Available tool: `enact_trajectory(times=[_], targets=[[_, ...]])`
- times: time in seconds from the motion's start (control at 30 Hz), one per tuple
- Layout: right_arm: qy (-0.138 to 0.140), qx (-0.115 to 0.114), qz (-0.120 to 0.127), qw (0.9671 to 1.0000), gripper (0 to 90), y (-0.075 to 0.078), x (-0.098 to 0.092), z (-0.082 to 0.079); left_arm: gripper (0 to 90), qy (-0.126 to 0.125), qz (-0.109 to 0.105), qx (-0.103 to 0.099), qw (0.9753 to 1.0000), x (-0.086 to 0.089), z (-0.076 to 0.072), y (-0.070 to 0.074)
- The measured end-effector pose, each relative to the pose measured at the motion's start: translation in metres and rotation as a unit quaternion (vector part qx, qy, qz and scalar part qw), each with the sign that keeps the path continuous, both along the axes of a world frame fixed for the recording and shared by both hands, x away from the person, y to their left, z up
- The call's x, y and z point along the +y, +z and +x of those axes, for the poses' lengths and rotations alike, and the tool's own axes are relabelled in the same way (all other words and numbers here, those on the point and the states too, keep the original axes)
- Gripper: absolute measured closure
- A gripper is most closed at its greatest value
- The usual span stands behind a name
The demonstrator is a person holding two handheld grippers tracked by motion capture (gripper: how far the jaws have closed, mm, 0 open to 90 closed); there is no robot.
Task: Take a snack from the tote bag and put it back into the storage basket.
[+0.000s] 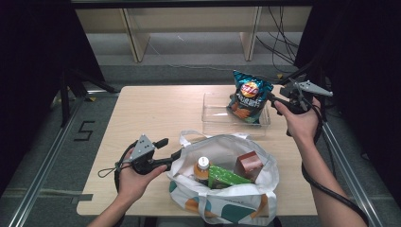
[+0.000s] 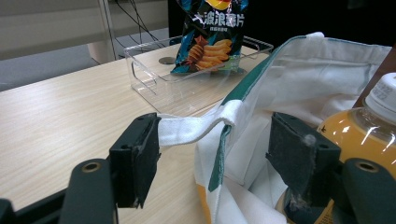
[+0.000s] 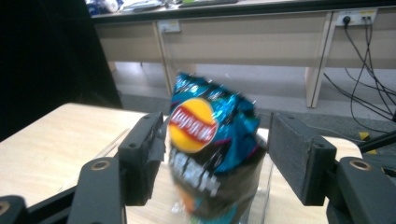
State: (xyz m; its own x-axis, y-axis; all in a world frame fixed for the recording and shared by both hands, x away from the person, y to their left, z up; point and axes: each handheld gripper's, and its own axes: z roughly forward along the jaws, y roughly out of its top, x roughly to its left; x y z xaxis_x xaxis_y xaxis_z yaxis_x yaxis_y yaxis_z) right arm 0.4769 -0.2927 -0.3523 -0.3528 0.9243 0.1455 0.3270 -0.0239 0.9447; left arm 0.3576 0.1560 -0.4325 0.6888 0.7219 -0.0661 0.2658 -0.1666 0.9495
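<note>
A blue chips bag (image 1: 249, 96) stands upright in a clear plastic bin (image 1: 215, 115) at the table's far right. My right gripper (image 1: 275, 98) is just right of it and open. In the right gripper view the blurred chips bag (image 3: 210, 135) sits between the spread jaws of the right gripper (image 3: 212, 142). A white and teal tote bag (image 1: 227, 201) lies at the near edge. It holds an orange drink bottle (image 1: 202, 169), a green box (image 1: 227, 176) and a brown box (image 1: 248, 164). My left gripper (image 1: 171, 147) is open at its left rim, and the bag's strap (image 2: 196, 128) spans the jaws.
The wooden table (image 1: 151, 113) has bare surface on its left half and ahead of the tote bag. Beyond the far edge are grey floor, desk legs and trailing cables. Dark curtains stand on both sides.
</note>
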Motion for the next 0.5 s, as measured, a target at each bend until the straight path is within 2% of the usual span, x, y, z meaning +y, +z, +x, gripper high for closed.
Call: enact_trajectory(times=[0.2, 0.27, 0.3, 0.47, 0.5], targets=[[0.018, 0.001, 0.002, 0.9998, 38.5, 0.001, 0.003, -0.027, 33.3, -0.001, 0.002, -0.002, 1.0000, -0.001, 0.000, 0.001], [0.025, -0.008, -0.003, 0.9996, 38.7, 0.003, 0.004, -0.035, 33.3, -0.001, 0.001, -0.002, 1.0000, -0.001, 0.000, 0.001], [0.030, -0.011, -0.015, 0.9994, 38.7, 0.003, 0.004, -0.039, 33.3, -0.001, 0.003, -0.004, 1.0000, 0.000, 0.000, 0.001], [0.046, 0.004, -0.002, 0.9989, 38.8, 0.002, 0.011, -0.063, 33.3, 0.001, 0.001, -0.004, 1.0000, -0.001, 0.000, 0.001], [0.051, 0.001, 0.000, 0.9987, 38.9, 0.001, 0.013, -0.067, 33.3, 0.001, 0.002, -0.004, 1.0000, -0.001, 0.000, 0.001]])
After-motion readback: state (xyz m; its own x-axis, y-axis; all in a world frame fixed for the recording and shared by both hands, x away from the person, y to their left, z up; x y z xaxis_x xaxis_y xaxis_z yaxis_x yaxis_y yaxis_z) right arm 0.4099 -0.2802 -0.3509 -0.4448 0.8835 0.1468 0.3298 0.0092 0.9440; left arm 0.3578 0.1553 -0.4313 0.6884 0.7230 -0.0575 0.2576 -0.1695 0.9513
